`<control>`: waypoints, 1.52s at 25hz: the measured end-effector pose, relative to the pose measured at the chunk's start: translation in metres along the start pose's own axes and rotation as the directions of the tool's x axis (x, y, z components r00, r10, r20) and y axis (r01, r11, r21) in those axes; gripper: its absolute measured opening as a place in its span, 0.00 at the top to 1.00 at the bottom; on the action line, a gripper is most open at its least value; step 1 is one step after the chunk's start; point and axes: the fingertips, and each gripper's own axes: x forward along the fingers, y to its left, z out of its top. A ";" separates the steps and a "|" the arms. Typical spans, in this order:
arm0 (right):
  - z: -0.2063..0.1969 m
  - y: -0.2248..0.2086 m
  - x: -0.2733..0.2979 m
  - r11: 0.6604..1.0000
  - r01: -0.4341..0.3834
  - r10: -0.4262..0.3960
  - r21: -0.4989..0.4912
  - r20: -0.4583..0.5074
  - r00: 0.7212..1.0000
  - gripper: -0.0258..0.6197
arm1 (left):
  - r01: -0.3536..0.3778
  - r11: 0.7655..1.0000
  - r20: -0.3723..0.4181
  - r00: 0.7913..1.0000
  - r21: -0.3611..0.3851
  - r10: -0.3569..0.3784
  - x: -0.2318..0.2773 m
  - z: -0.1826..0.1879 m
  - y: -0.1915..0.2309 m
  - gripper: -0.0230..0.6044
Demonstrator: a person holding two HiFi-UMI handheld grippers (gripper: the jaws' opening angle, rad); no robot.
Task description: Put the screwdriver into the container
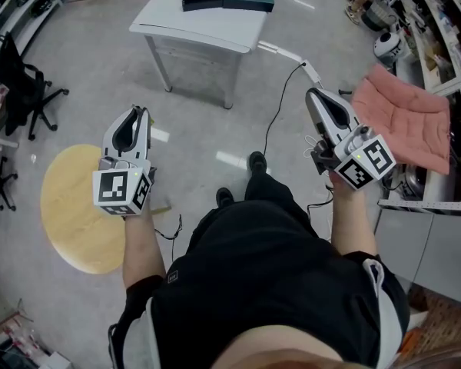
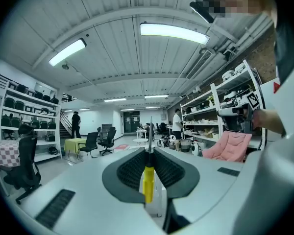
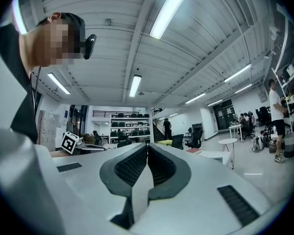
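Clearly I am standing on the floor [image 1: 215,129], well apart from the white surface [image 1: 215,25], and no container is showing plainly. My left gripper [image 2: 150,151] is clamping the screwdriver [image 2: 147,182], yellow handle nearest. My right gripper [image 3: 147,148] is sitting closed on nothing. Judging by this, the drop-off is waiting.
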 end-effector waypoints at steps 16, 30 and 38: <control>-0.019 -0.023 0.055 0.993 -0.084 0.085 0.084 -0.007 0.996 0.91 | -0.042 0.999 -0.030 0.999 0.007 0.043 0.019 -0.007 0.015 0.86; -0.041 -0.135 0.103 0.984 -0.067 0.072 0.163 -0.023 0.997 0.91 | -0.041 0.999 -0.092 0.995 0.019 0.042 0.134 -0.006 0.026 0.86; -0.036 -0.216 0.126 0.977 -0.079 0.082 0.197 -0.003 0.997 0.91 | -0.026 0.999 -0.108 0.994 0.030 0.030 0.222 0.011 0.012 0.86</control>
